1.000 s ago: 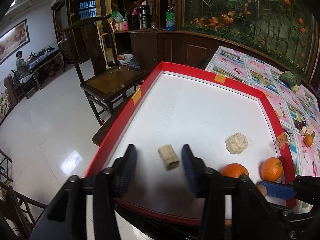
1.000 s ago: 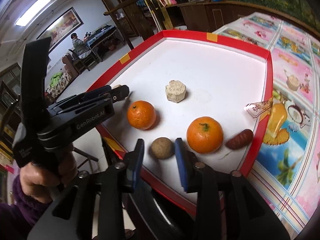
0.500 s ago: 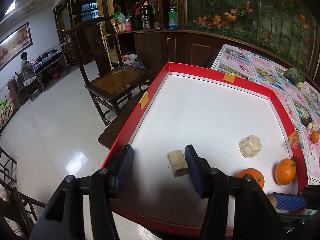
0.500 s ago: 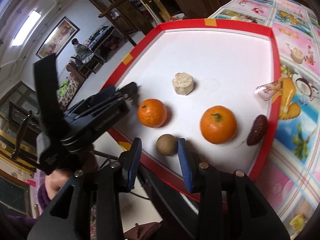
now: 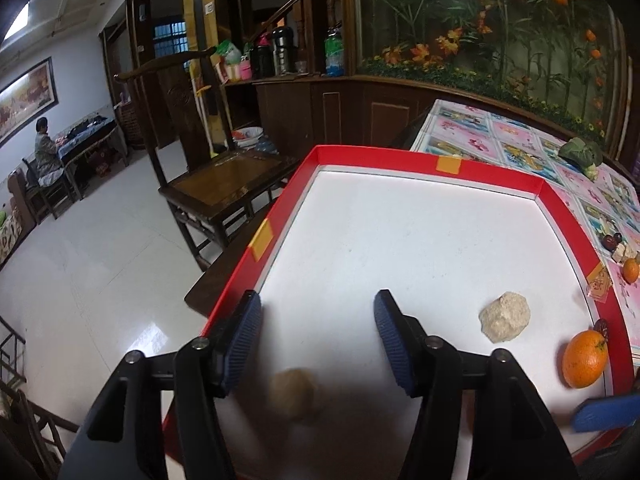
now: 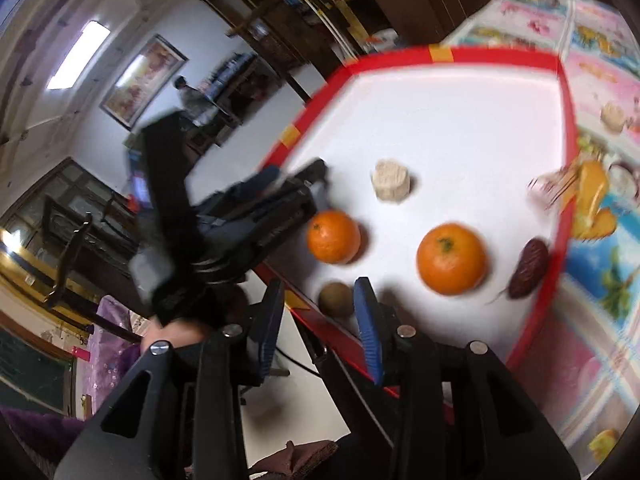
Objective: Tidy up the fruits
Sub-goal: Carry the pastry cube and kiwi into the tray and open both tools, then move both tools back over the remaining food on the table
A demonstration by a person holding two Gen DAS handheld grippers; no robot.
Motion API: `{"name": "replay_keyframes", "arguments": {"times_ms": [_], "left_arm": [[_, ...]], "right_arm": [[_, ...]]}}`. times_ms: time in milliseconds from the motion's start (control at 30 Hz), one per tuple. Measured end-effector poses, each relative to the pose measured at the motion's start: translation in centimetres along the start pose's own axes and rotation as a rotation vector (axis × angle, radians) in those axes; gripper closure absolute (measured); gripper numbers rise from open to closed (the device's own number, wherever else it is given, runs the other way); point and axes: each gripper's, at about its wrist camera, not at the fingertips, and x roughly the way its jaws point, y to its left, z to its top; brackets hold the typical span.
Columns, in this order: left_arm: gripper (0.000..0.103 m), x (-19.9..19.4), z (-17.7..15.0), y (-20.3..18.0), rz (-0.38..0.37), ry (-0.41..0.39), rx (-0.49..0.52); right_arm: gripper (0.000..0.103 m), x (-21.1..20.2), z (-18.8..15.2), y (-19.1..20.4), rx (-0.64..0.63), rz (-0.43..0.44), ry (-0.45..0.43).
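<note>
The left gripper (image 5: 318,340) stood wide apart over a blurred tan lump (image 5: 292,392), too smeared to identify. The right gripper (image 6: 320,312) gaped empty beside a small brown fruit (image 6: 336,299). On the red-rimmed tray (image 6: 566,128) lay two oranges (image 6: 451,258), one pale cake (image 6: 390,180) and one dark date (image 6: 528,268), long axis tilted upright.

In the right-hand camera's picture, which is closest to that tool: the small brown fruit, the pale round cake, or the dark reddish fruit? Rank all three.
From the right tool:
1. The small brown fruit, just ahead between the fingertips, at the tray's near edge.
2. The dark reddish fruit, off to the right by the red rim.
3. The pale round cake, farther up the white tray.
</note>
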Motion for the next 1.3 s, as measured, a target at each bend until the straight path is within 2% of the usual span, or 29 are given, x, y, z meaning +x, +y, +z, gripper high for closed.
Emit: {"name": "replay_keyframes", "arguments": {"times_ms": [100,167,333,433,500,600,700,767,900,1033,1100,1133,1167,1233,1300], "left_arm": [[0.033,0.3,0.3,0.2,-0.058,0.012,-0.007],[0.032,0.5,0.5,-0.1,-0.068,0.019,-0.006],[0.029,1.1,1.5,-1.7,-0.072,0.016,0.047],[0.027,1.8,2.0,-3.0,-0.072,0.031,0.095],[0.027,1.7,2.1,-3.1,-0.071,0.043,0.080],[0.027,-0.7,2.0,-3.3,-0.034,-0.015,0.071],[0.027,-2.8,2.2,-4.5,-0.072,-0.022,0.090],[0.026,-4.0,2.3,-6.3,-0.107,-0.017,0.121],[0.024,-6.6,2.3,-11.7,-0.236,-0.027,0.194],[0.024,-7.0,2.1,-17.5,-0.314,0.028,0.260],[0.024,-6.5,2.1,-19.8,-0.331,0.064,0.272],[0.024,-6.3,1.9,-20.9,-0.343,0.075,0.280],[0.024,-6.0,1.9,-22.3,-0.348,0.087,0.291],[0.024,-5.1,1.8,-24.2,-0.338,0.117,0.306],[0.024,-4.2,1.7,-25.9,-0.347,0.145,0.309]], "right_arm": [[0.056,-2.7,0.1,-0.9,-0.009,0.022,-0.068],[0.050,-4.7,0.0,-2.1,0.002,0.010,-0.120],[0.048,-10.5,-0.4,-7.4,0.104,-0.121,-0.234],[0.048,-14.5,-1.1,-10.7,0.167,-0.270,-0.299],[0.048,-16.9,-1.8,-12.8,0.195,-0.380,-0.324],[0.048,-19.8,-2.7,-15.8,0.221,-0.558,-0.325],[0.048,-21.1,-3.0,-18.7,0.236,-0.671,-0.293],[0.048,-21.0,-2.5,-20.4,0.234,-0.687,-0.264],[0.048,-19.2,-1.4,-21.3,0.180,-0.698,-0.222],[0.050,-17.5,-0.5,-21.9,0.136,-0.709,-0.178],[0.056,-16.8,0.0,-22.1,0.120,-0.732,-0.176],[0.066,-16.6,0.1,-22.4,0.121,-0.740,-0.172],[0.071,-16.6,0.0,-22.5,0.121,-0.745,-0.177],[0.075,-17.0,-0.3,-22.7,0.120,-0.739,-0.193],[0.075,-18.0,-0.5,-23.3,0.164,-0.680,-0.214]]}}
